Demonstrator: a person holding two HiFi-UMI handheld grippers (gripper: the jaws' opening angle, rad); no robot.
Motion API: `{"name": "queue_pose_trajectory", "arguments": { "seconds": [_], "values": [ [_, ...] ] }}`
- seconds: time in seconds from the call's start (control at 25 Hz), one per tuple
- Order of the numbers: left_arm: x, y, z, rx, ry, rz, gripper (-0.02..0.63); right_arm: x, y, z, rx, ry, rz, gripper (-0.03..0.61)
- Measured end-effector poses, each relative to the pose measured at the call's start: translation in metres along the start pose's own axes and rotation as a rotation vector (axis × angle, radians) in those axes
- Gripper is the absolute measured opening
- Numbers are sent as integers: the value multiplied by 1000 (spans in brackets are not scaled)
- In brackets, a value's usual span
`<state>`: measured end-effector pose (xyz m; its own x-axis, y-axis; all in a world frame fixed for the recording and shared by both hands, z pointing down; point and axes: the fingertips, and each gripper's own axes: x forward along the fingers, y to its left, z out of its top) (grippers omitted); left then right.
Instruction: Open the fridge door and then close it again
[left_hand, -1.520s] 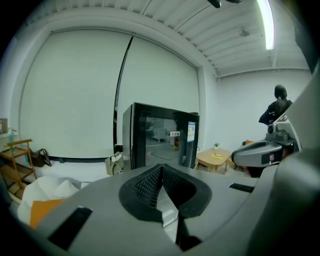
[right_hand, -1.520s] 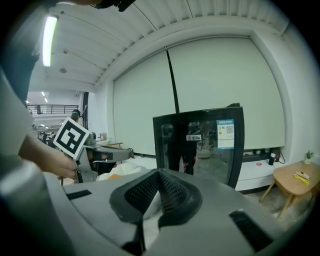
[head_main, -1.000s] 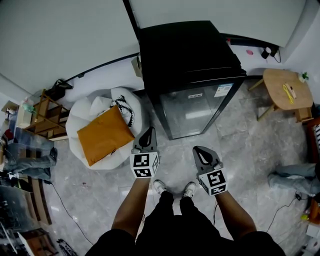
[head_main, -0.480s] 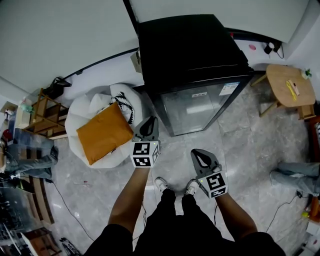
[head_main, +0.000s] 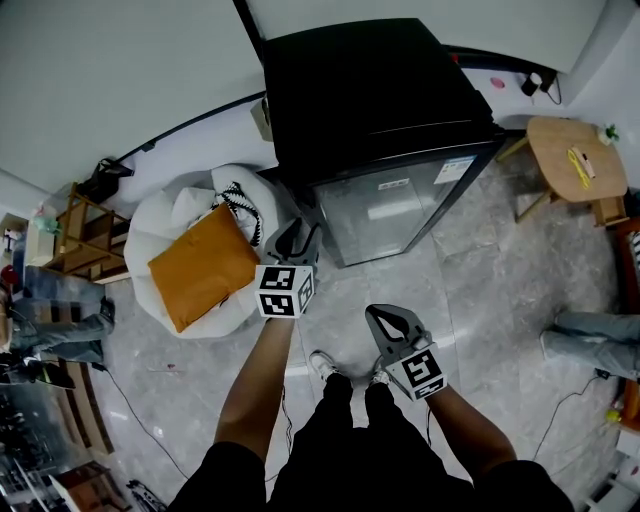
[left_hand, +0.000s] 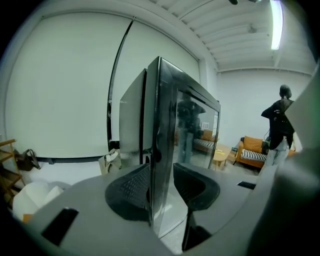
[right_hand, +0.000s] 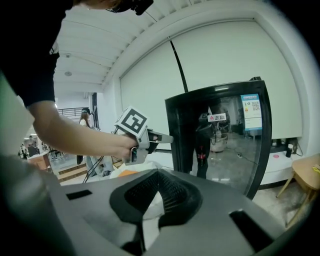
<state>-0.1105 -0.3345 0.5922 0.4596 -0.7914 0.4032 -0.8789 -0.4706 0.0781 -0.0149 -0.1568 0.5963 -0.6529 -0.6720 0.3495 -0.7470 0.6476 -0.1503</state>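
A black fridge (head_main: 380, 100) with a glass door (head_main: 400, 205) stands against the white wall, its door closed. My left gripper (head_main: 293, 240) is at the door's front left corner. In the left gripper view its jaws (left_hand: 161, 170) are opening and straddle the door's vertical edge (left_hand: 161, 140), with the pads not pressing on it. My right gripper (head_main: 383, 318) hangs lower, over the floor in front of the fridge, away from the door. In the right gripper view its jaws (right_hand: 159, 175) meet at the tips with nothing between them, and the fridge (right_hand: 225, 135) stands ahead.
A white beanbag (head_main: 165, 225) carrying an orange cushion (head_main: 205, 265) lies left of the fridge. A round wooden table (head_main: 575, 160) stands at the right, a wooden shelf (head_main: 75, 225) at the far left. Another person's legs (head_main: 600, 335) show at the right edge.
My left gripper has moved forward to the fridge's left front corner and its jaws have spread apart. My right gripper has drifted a little left and nearer to me.
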Motion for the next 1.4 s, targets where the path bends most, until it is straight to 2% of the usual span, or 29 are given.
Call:
{"name": "queue_pose_trajectory", "arguments": {
  "seconds": [0.2,0.6,1.4],
  "values": [
    [9,4,7,11,1,4,163,0,5,-5,12,3,4,18],
    [15,6,8,-30,29,2,152,-2,-4,2,7,-11,-33,18],
    [10,3,6,6,30,29,121,-9,0,5,4,-44,-49,18]
  ]
}}
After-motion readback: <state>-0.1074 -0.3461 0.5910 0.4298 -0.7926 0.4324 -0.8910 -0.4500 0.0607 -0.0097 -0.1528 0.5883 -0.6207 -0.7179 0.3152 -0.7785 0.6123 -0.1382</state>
